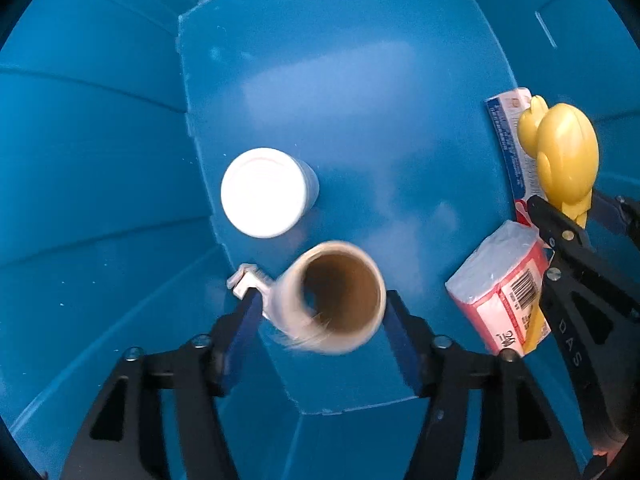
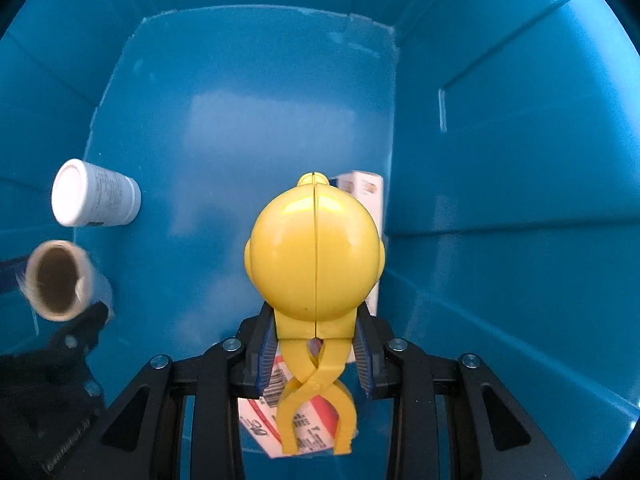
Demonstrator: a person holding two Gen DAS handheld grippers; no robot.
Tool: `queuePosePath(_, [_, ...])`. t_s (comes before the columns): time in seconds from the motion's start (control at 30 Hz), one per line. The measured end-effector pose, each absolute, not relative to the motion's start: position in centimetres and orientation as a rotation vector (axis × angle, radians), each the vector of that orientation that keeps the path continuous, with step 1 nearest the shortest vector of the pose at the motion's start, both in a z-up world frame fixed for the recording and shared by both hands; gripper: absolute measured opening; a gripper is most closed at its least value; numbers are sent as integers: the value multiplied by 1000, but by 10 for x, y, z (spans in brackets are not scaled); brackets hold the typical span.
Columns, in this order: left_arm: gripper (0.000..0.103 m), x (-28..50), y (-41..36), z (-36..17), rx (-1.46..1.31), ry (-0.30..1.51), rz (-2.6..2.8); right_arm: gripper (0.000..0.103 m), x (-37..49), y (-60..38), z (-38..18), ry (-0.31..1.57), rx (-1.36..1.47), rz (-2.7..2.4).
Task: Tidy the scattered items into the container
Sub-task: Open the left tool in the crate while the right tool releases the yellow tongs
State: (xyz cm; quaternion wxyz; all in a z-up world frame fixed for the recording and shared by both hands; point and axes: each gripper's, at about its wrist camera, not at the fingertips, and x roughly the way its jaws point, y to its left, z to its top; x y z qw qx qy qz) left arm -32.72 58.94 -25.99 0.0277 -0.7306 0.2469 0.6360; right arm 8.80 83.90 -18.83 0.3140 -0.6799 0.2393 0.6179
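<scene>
Between the spread, released fingers of the left gripper [image 1: 320, 308] the blurred cardboard roll [image 1: 334, 298] is dropping end-on into the blue bin [image 1: 100, 140], while the right gripper [image 2: 316, 340] is clenching the yellow scoop [image 2: 316, 256] upright above the floor.

Blurred tape roll [image 1: 334, 298] between parted left claw [image 1: 320, 312] pads.

A glossy, smooth plastic finish is shown by the blue container [image 2: 500, 160] and yellow scoop tongs [image 2: 316, 256]; the roll's core [image 1: 340, 292] looks matt cardboard.
</scene>
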Motion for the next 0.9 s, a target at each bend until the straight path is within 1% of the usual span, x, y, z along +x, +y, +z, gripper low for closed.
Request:
queuePosePath(0.1, [62,-329,590,-255,-2239,783,1986,34,85,841,-187,640,-1796,1626])
queuePosePath(0.13, [62,-328,592,-256,-2242,790,1990,37,85,841,-186,643,-1795,1625])
queuePosePath(0.2, [62,-327,593,-256,-2243,813,1996,47,85,841,-186,641,-1796,1619])
queuePosePath(0.23, [62,-327,594,-255,-2239,827,1997,55,84,841,-185,634,-1797,1614])
queuePosePath(0.27, [62,-326,595,-254,-2230,843,2000,60,84,841,-185,627,-1796,1611])
queuePosePath(0.33, [62,-327,598,-252,-2210,870,2009,62,84,843,-184,631,-1789,1612])
queuePosePath(0.43, [62,-328,600,-248,-2187,906,2029,73,88,841,-181,637,-1773,1621])
queuePosePath(0.5, [62,-327,598,-248,-2190,912,2043,77,88,841,-178,632,-1764,1626])
queuePosePath(0.6, [62,-328,597,-240,-2191,895,2062,82,89,841,-174,638,-1748,1635])
queuePosePath(0.67, [62,-326,597,-230,-2172,848,2079,90,89,841,-172,641,-1745,1644])
queuePosePath(0.77, [62,-331,592,-214,-2130,807,2109,99,87,833,-167,615,-1750,1646])
queuePosePath(0.9, [62,-323,584,-187,-2079,754,2169,102,84,833,-148,650,-1696,1660])
